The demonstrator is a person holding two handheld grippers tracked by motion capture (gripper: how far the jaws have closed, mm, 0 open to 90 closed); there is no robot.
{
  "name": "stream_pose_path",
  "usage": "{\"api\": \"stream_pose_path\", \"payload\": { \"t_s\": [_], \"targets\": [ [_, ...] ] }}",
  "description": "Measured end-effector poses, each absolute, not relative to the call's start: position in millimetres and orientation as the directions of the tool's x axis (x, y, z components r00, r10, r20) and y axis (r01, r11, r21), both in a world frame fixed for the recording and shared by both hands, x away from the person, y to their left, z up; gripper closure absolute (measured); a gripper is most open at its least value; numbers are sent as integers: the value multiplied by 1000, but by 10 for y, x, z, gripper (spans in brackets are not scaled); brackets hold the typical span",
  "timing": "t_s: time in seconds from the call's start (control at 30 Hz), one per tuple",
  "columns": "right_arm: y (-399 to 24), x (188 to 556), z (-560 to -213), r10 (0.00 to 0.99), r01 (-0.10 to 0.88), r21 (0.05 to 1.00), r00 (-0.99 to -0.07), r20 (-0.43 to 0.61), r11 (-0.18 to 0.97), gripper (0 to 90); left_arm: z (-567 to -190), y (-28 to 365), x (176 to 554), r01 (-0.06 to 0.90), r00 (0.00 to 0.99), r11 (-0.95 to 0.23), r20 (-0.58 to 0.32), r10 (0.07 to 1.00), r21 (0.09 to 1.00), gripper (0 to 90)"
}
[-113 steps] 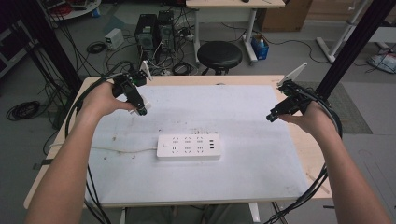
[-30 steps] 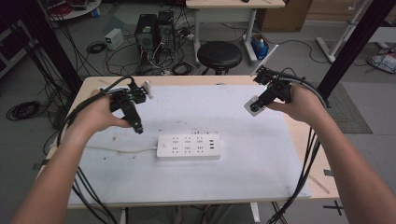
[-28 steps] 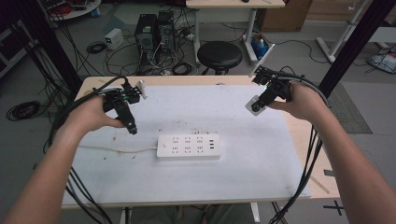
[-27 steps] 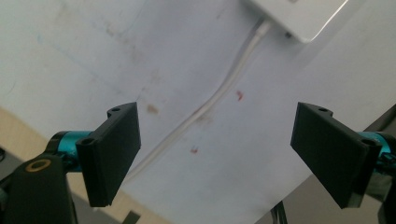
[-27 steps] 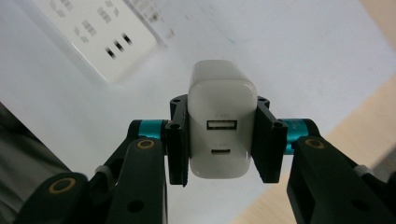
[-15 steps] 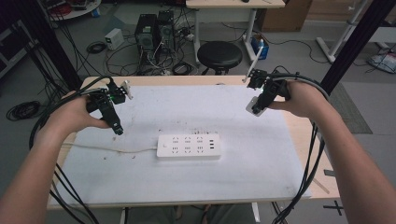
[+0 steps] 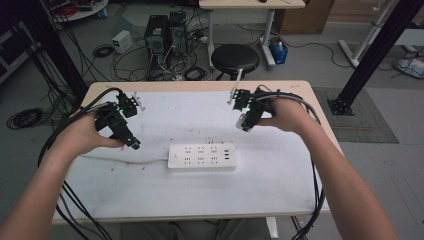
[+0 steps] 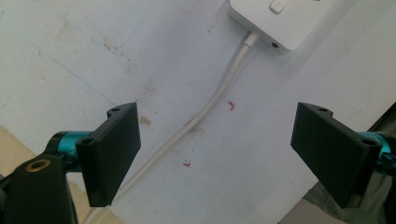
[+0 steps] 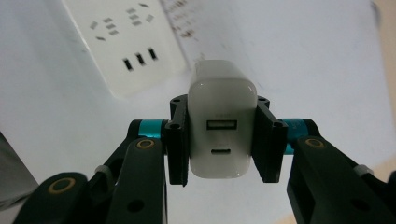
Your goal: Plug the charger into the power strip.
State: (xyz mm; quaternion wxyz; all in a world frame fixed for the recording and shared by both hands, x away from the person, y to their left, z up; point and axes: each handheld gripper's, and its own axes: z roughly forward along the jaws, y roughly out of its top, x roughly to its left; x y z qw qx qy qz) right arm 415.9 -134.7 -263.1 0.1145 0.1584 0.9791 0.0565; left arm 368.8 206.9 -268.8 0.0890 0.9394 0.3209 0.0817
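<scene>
A white power strip [image 7: 202, 157] lies flat at the middle of the table, its white cord [image 7: 125, 161] running off to the left; the strip [image 9: 126, 42] also shows beyond my right jaws, and one end of the strip [image 8: 280, 18] beyond my left. My right gripper [image 7: 246, 121] hovers above and right of the strip, shut on a white USB charger block [image 9: 220, 144] with its two ports facing the camera. My left gripper [image 7: 134, 144] hangs left of the strip over the cord [image 8: 205, 116], jaws wide open with nothing between them.
The white tabletop [image 7: 280, 185] has wooden edges. Black cables [image 7: 310, 200] trail from both grippers over the table's sides. Behind the table stand a black stool [image 7: 235, 57], computer towers [image 7: 165, 32] and loose floor cables.
My right gripper carried the charger left and downward toward the strip. My left gripper swung out to the left, then came back near the strip's cord end.
</scene>
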Motion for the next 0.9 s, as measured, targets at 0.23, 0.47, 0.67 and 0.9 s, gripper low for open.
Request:
{"api": "stream_pose_path", "payload": {
  "t_s": [0.23, 0.47, 0.67, 0.9],
  "targets": [
    [-718, 4144, -3125, 166, 161, 42, -970, -177, 986, 621, -2816, 2070, 3582, 564, 798, -788, 81, 597, 248, 159],
    [-491, 4156, -3350, 68, 69, 2, -986, -152, 998, 621, -2902, 2083, 3568, 556, 806, -793, 71, 588, 251, 159],
    [-432, 4168, -3392, 38, 38, 3, -993, -109, 999, 622, -2984, 2111, 3604, 559, 807, -790, 54, 588, 251, 159],
    [-382, 4138, -3440, 8, 10, -21, -995, -98, 1000, 625, -3069, 2110, 3635, 565, 806, -787, 39, 591, 247, 159]
  ]
}}
